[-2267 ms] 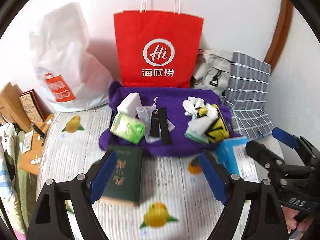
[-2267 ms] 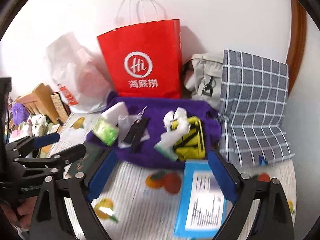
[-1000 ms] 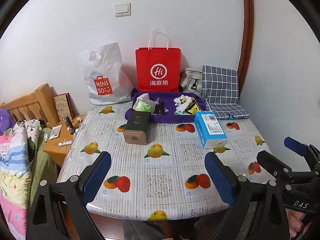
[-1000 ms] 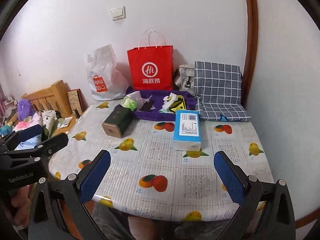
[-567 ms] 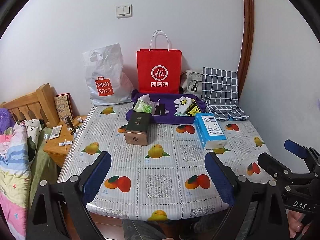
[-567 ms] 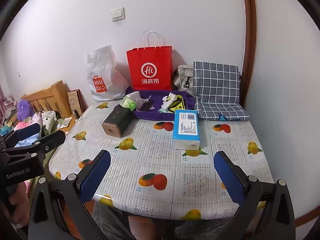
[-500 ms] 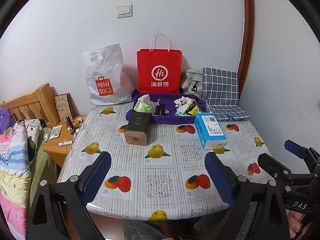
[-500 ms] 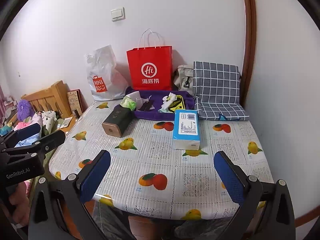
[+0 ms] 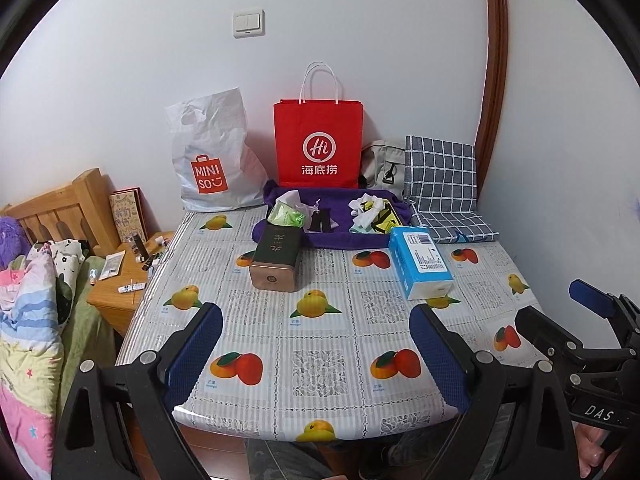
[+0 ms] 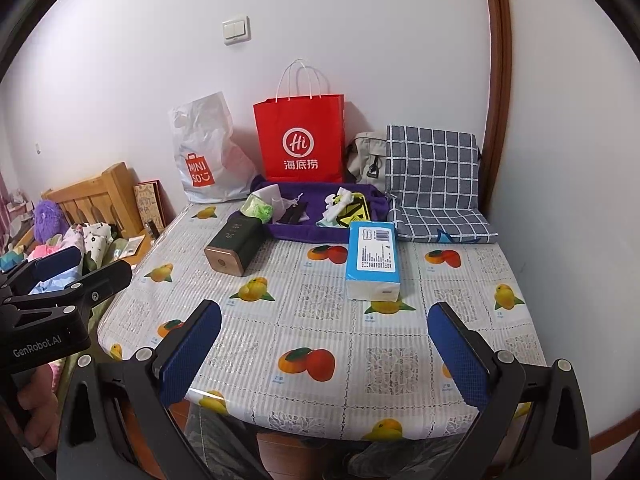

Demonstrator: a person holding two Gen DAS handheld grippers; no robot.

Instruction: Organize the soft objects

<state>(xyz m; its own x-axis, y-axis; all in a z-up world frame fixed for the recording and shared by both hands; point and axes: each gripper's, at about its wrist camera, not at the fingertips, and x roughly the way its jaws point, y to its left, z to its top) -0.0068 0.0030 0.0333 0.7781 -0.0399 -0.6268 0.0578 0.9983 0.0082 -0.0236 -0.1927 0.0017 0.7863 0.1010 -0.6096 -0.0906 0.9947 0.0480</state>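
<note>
A purple cloth lies at the far side of the table and bears a green packet, a white pouch, black straps, white socks and a yellow-black item. A dark green tin and a blue tissue pack lie in front of it. My left gripper and my right gripper are open and empty, held above the table's near edge, far from the objects.
A fruit-print tablecloth covers the table. A red paper bag, a white Miniso bag, a beige bag and a checked cushion stand along the back wall. A wooden bed and nightstand are left.
Both grippers pulled back from close over the purple cloth to the table's near edge. In the last half second nothing has moved.
</note>
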